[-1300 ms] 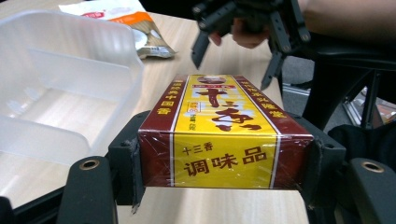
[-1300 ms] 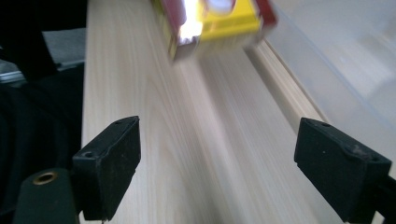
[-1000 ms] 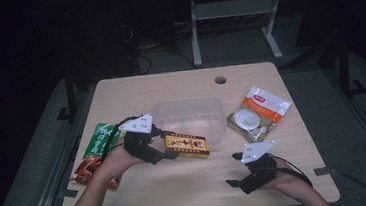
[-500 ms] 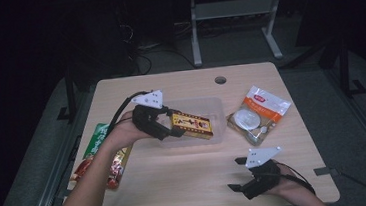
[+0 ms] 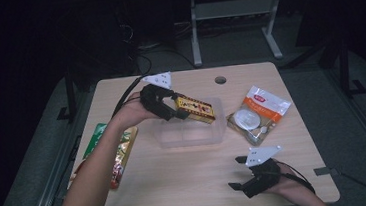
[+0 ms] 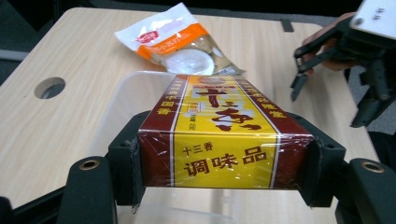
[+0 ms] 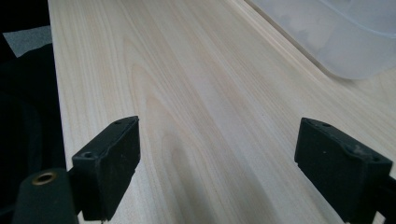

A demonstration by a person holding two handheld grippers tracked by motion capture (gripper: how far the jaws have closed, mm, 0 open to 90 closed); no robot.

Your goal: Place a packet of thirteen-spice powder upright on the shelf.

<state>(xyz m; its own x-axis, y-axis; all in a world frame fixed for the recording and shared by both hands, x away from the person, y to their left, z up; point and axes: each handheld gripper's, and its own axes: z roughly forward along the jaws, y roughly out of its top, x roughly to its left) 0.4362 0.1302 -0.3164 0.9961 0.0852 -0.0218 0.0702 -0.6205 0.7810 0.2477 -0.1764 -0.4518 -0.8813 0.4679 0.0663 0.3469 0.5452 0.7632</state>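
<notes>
Jaws of our left gripper [image 5: 184, 114] pinch the seasoning box [image 5: 196, 108], apparently above the clear bin [image 5: 191, 135]. Our right gripper [image 5: 237, 173] rests spread wide on the table [image 5: 178, 183].

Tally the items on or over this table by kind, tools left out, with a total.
Boxes: 1, the yellow and red box.
Snack packets: 3, the orange and white packet, the green packet, the red and yellow packet.
Clear plastic tubs: 1, the tub.
Total: 5.
</notes>
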